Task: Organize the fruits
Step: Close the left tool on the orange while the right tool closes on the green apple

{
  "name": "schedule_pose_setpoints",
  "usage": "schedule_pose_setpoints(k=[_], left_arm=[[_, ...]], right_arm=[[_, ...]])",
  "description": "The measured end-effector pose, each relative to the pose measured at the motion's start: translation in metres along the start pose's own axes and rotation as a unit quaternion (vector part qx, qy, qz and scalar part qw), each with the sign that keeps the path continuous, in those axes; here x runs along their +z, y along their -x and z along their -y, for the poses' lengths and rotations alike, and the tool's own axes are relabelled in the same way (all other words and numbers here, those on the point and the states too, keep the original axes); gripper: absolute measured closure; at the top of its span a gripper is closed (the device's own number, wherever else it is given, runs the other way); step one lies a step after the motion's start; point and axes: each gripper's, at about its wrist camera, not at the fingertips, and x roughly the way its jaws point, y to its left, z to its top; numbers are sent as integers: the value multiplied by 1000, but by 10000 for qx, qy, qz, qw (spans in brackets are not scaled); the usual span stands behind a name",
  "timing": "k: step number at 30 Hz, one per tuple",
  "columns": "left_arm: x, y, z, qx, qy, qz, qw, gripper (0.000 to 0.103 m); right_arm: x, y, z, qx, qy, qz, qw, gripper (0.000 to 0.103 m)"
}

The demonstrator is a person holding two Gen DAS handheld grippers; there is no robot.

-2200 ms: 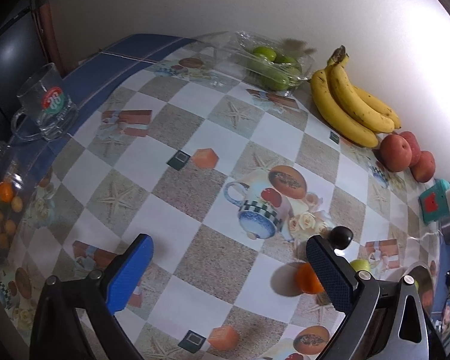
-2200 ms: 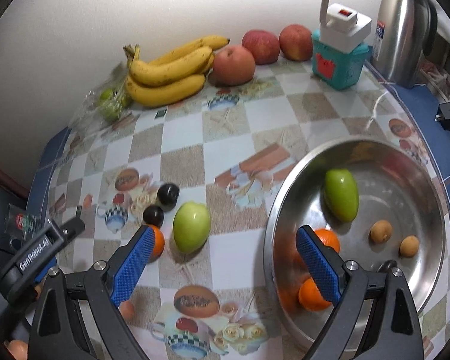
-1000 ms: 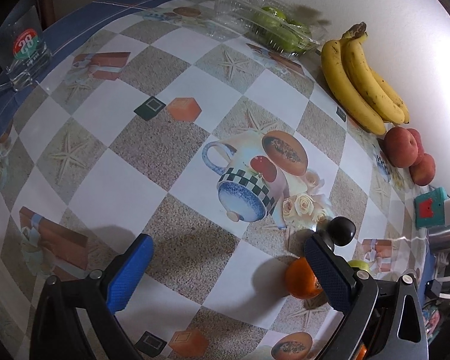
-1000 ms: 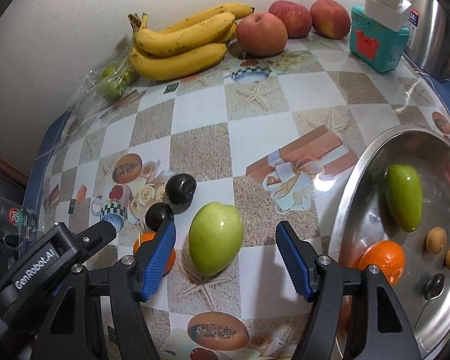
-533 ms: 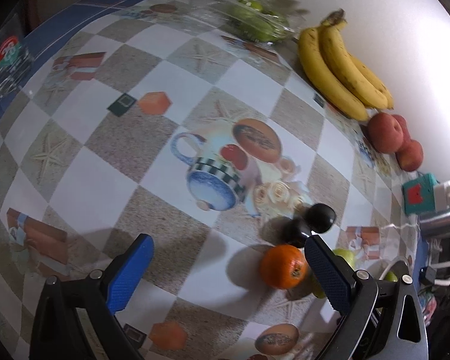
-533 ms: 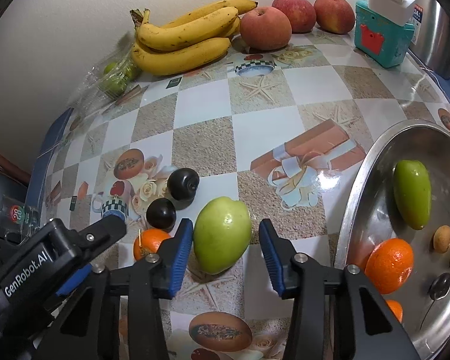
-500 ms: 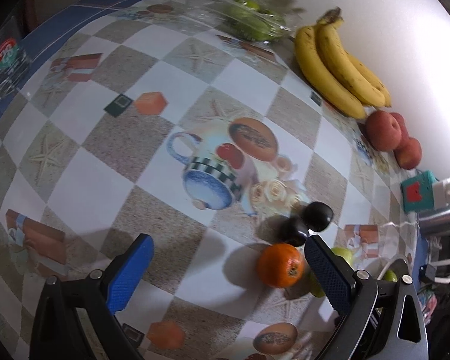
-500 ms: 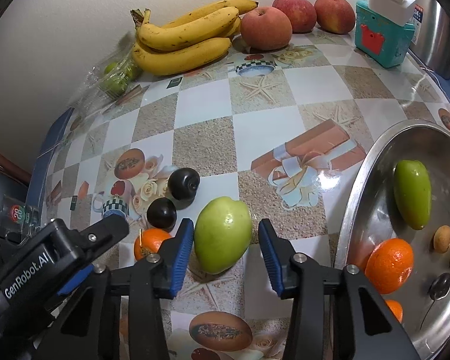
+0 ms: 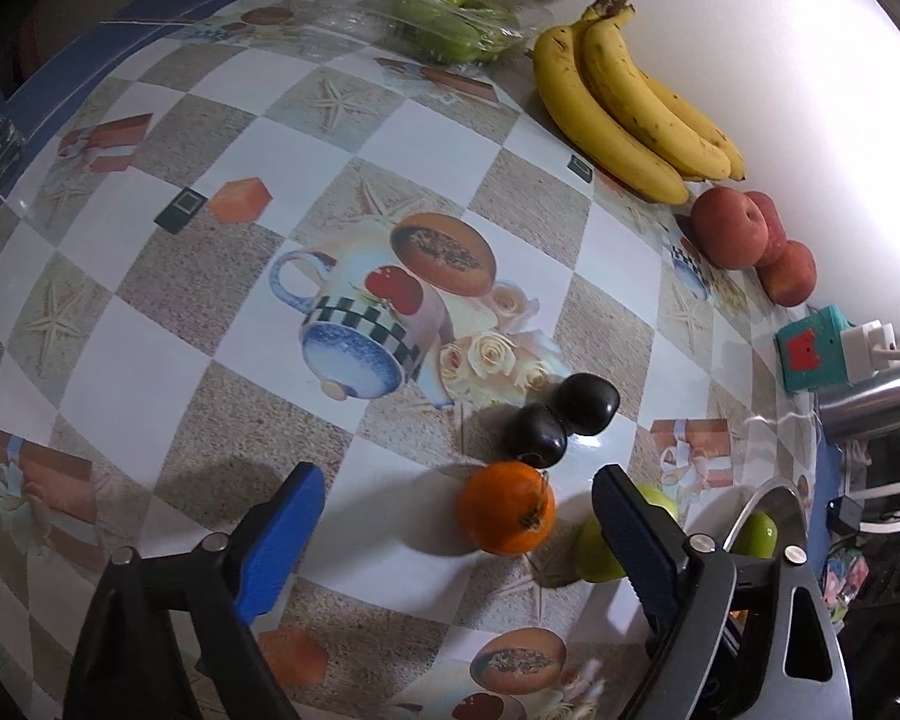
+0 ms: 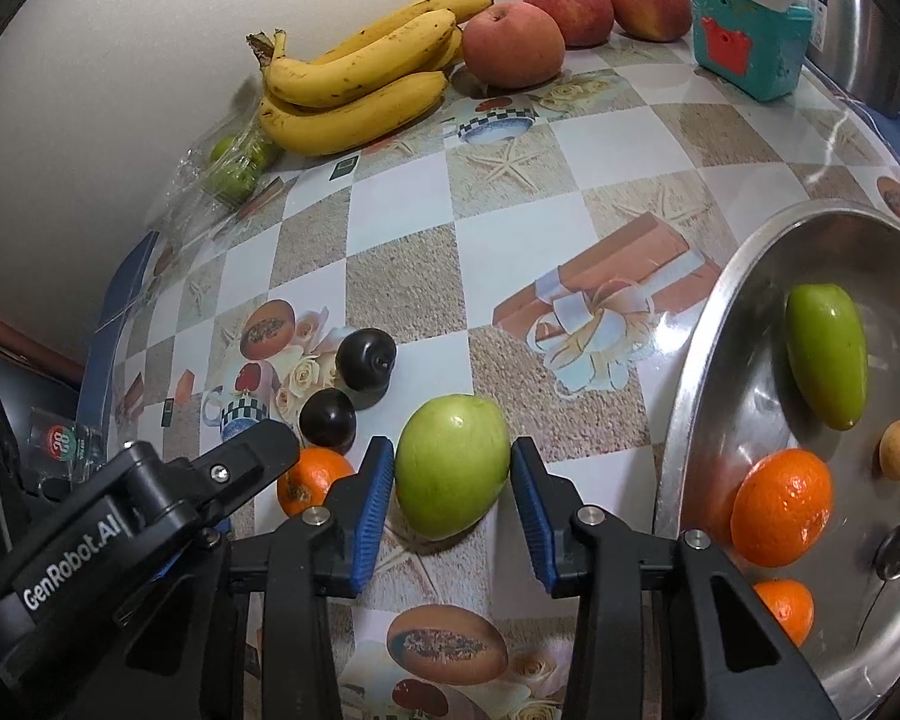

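Right gripper [image 10: 450,483] fingers [image 10: 373,489] now closer, flanking the green apple [image 10: 453,465].

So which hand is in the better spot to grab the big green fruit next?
Right. The right gripper already has its blue pads on either side of the green fruit, nearly touching. The left gripper is wide open nearer the orange.

Both cameras sit low and close over the desk [image 9: 150,360], each looking forward between its own claw's fingers toward the far wall. The left wrist view angles rightward, the right wrist view leftward. Both share the bananas [image 9: 624,114] [image 10: 354,90] and green fruit [image 9: 594,552] [image 10: 453,474].
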Motion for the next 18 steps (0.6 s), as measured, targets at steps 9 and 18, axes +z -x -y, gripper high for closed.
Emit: schedule_pose_setpoints(k=[9, 18], left_arm=[[-4, -4, 5, -241, -17, -166, 9996, 25], [-7, -9, 1, -737, 292, -413, 9960, 51]], right_arm=[[-1, 12, 8, 8, -64, 63, 10000, 63], [-3, 13, 9, 75, -74, 17, 9999, 63]])
